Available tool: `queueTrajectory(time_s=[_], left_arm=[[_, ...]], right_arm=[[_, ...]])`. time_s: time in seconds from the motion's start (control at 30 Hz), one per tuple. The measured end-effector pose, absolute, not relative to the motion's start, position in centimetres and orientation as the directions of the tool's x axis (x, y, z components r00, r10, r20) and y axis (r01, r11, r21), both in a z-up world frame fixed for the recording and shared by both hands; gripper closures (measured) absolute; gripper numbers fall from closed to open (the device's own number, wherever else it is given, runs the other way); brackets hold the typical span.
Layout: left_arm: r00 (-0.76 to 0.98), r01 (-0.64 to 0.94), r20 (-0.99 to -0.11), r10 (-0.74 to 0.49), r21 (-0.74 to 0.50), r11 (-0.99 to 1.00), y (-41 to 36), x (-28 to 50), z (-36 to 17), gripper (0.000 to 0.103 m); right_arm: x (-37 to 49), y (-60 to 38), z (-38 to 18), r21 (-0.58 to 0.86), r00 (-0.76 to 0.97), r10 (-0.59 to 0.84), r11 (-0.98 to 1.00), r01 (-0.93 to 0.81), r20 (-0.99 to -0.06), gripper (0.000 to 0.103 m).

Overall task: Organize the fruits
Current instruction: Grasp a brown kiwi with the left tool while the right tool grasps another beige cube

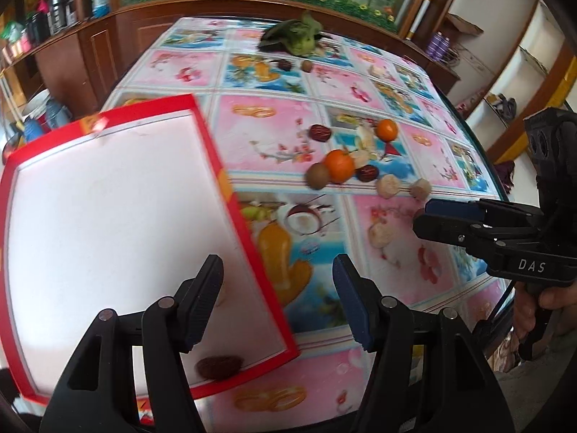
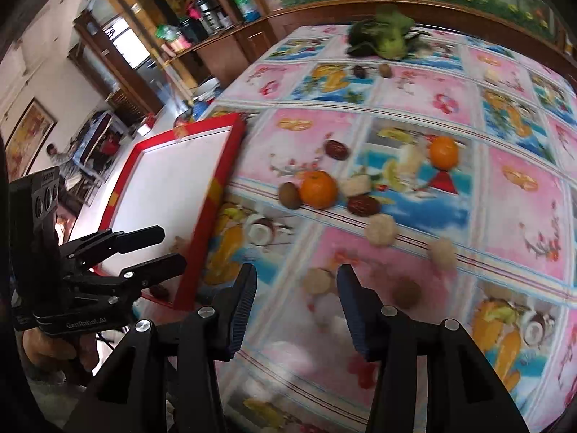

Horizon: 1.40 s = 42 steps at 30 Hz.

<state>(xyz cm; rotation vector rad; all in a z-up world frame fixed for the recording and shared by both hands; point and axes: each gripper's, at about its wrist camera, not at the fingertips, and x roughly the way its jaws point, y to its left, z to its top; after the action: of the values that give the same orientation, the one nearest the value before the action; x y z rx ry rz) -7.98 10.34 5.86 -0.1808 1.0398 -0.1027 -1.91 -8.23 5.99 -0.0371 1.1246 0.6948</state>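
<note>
Clearly both tongs gape empty: the left tongs (image 1: 277, 303) hang over the red tray's (image 1: 223, 166) near edge, the right tongs (image 2: 297, 310) right of the tray above a pale fruit (image 2: 317, 281). It looks light and firm; pinch its middle. Beyond, oranges (image 2: 319, 189) would roll.

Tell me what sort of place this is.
Probably a home dining or living room: a table under a fruit-print tablecloth, wooden shelving with bottles and jars, and a framed picture on the wall.
</note>
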Motion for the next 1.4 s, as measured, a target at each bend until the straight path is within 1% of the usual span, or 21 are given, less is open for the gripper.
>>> queueTrajectory(time_s=[0.17, 0.37, 0.5, 0.67, 0.83, 0.9, 1.0, 1.03, 1.07, 1.1, 1.17, 1.4], left_arm=[[0.498, 0.056, -0.846, -0.189, -0.186, 0.981, 8.5, -5.6, 6.0, 0.041], [0.464, 0.083, -0.87, -0.169, -0.147, 0.986, 7.7, -2.3, 4.9, 0.041], [0.433, 0.093, -0.885, -0.17, -0.143, 0.985, 7.2, -0.6, 4.0, 0.041], [0.415, 0.108, -0.893, -0.175, -0.143, 0.984, 6.6, 0.7, 3.3, 0.041], [0.394, 0.098, -0.906, -0.153, -0.124, 0.987, 6.6, 1.9, 2.3, 0.042], [0.382, 0.092, -0.912, -0.15, -0.124, 0.988, 6.8, 2.3, 1.8, 0.051], [0.386, 0.103, -0.91, -0.153, -0.122, 0.987, 6.6, 2.6, 1.8, 0.052], [0.386, 0.11, -0.909, -0.156, -0.123, 0.986, 6.5, 2.6, 1.8, 0.055], [0.388, 0.116, -0.909, -0.155, -0.119, 0.986, 6.4, 2.7, 1.8, 0.063], [0.387, 0.12, -0.909, -0.152, -0.114, 0.986, 6.2, 2.8, 1.8, 0.072], [0.387, 0.126, -0.91, -0.151, -0.11, 0.986, 6.0, 2.7, 1.9, 0.083], [0.394, 0.109, -0.898, -0.194, -0.165, 0.98, 6.4, 1.8, 2.5, 0.083]], right_arm=[[-1.9, -11.2, 5.5, 0.306, 0.274, 0.459, 0.835, -0.457, -0.845, 0.054], [-1.5, -13.2, 5.0, 0.267, 0.318, 0.407, 0.876, -0.402, -0.856, 0.054], [-0.8, -14.1, 4.4, 0.238, 0.337, 0.368, 0.898, -0.369, -0.867, 0.056], [0.6, -14.1, 3.9, 0.203, 0.354, 0.337, 0.908, -0.366, -0.872, 0.057], [2.1, -13.4, 3.1, 0.164, 0.36, 0.301, 0.917, -0.363, -0.883, 0.057], [2.7, -13.1, 2.8, 0.151, 0.357, 0.289, 0.918, -0.366, -0.888, 0.059], [3.2, -12.8, 2.4, 0.136, 0.349, 0.274, 0.918, -0.372, -0.896, 0.065], [3.3, -12.6, 2.3, 0.131, 0.347, 0.269, 0.918, -0.374, -0.898, 0.07], [3.4, -12.6, 2.2, 0.127, 0.344, 0.266, 0.918, -0.375, -0.901, 0.072], [3.5, -12.5, 2.1, 0.124, 0.342, 0.262, 0.918, -0.376, -0.902, 0.076], [3.5, -12.3, 1.9, 0.117, 0.34, 0.258, 0.916, -0.382, -0.904, 0.083], [2.9, -12.1, 3.1, 0.14, 0.353, 0.29, 0.909, -0.393, -0.89, 0.084]])
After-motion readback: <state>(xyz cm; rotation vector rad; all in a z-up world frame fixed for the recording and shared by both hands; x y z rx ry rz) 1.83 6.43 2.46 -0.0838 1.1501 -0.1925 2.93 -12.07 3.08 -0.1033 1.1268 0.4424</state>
